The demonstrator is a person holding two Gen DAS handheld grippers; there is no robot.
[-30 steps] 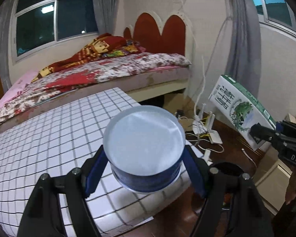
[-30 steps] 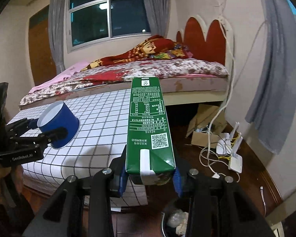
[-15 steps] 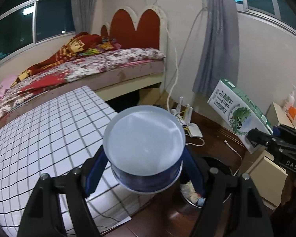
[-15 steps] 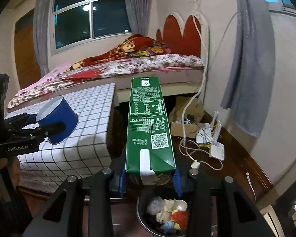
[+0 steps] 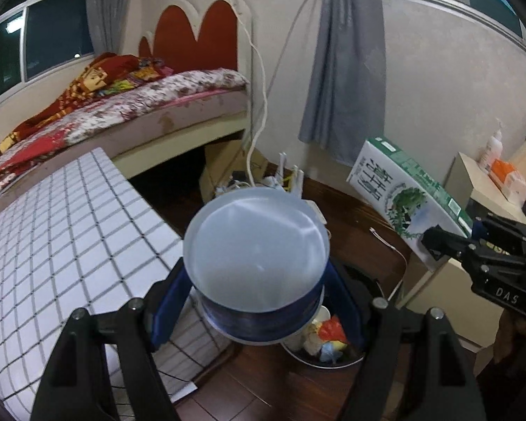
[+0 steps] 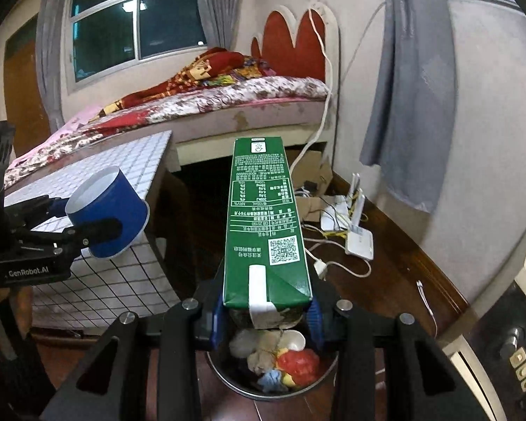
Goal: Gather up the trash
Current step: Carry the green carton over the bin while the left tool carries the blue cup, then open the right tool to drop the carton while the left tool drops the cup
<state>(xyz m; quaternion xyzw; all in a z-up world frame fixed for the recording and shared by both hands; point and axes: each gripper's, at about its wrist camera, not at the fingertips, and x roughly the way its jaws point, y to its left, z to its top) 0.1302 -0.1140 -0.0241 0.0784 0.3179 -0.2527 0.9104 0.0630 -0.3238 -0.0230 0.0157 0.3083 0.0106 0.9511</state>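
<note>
My left gripper (image 5: pixel 257 310) is shut on a blue paper cup (image 5: pixel 256 249), its base facing the camera, held above the left rim of a round trash bin (image 5: pixel 324 363) on the floor. My right gripper (image 6: pixel 264 315) is shut on a green milk carton (image 6: pixel 264 224), held lengthwise right over the same bin (image 6: pixel 273 391), which holds crumpled trash. The carton (image 5: pixel 408 193) and right gripper (image 5: pixel 449 244) show at the right of the left wrist view. The cup (image 6: pixel 110 210) and left gripper (image 6: pixel 84 229) show at the left of the right wrist view.
A low table with a checked cloth (image 6: pixel 115 172) stands left of the bin. A bed (image 6: pixel 228 105) lies behind it. White routers and cables (image 6: pixel 354 231) lie on the wooden floor by the wall. A pale cabinet (image 5: pixel 473 182) stands at the right.
Both grippers have moved right, away from the checked table and towards the bin. The bin now lies directly under the carton and partly under the cup.
</note>
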